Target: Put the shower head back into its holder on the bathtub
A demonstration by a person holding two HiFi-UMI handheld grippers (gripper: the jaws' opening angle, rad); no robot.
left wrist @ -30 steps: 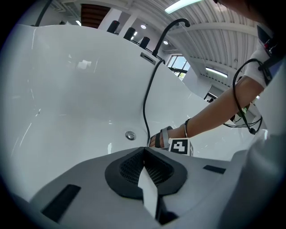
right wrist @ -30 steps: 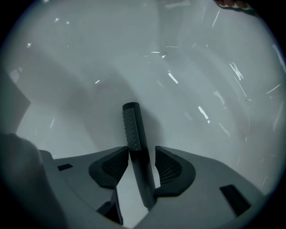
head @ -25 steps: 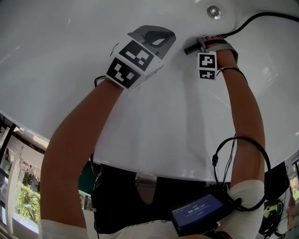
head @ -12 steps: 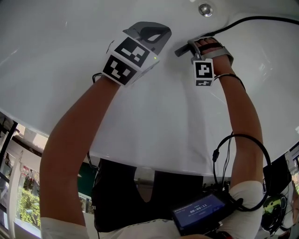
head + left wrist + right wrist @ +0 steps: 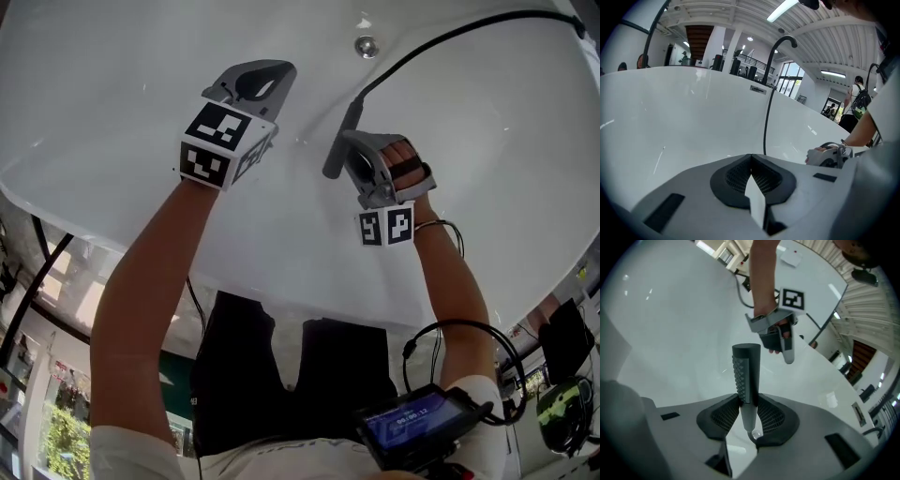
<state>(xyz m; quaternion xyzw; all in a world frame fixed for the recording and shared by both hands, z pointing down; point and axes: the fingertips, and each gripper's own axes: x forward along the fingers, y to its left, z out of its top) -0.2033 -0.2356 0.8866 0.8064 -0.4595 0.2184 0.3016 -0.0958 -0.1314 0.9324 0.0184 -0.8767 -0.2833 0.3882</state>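
moved: right gripper (image 5: pixel 345 159) has come up off the white tub floor and rolled over; its jaws have just been closing on the shower head (image 5: pixel 339 141), which now points to the far left instead of lying low by the tub floor. left gripper (image 5: pixel 265 75) has also risen.
right fingers: part-way closed, both dark ribbed pads (image 5: pixel 726 417) pressed on the grey handle of the shower head (image 5: pixel 746 373), which sticks straight out between them with its knurled side to the left.
left fingers: pads (image 5: pixel 740 172) closed together, nothing between them.
shower head: held in the air over the tub, in the right gripper only, just right of the left gripper and apart from it.
hose: black hose (image 5: pixel 441 42) runs from the shower head's far end up and right over the tub wall; in the left gripper view the hose (image 5: pixel 766 117) climbs to the far rim.
bathtub: white bathtub (image 5: pixel 112 84) fills the far part of the head view, a round metal fitting (image 5: pixel 366 45) on its far wall.
far rim: a black curved spout (image 5: pixel 783 42) stands there.
near: a screen device (image 5: pixel 417 427) with black cables sits at the person's waist.
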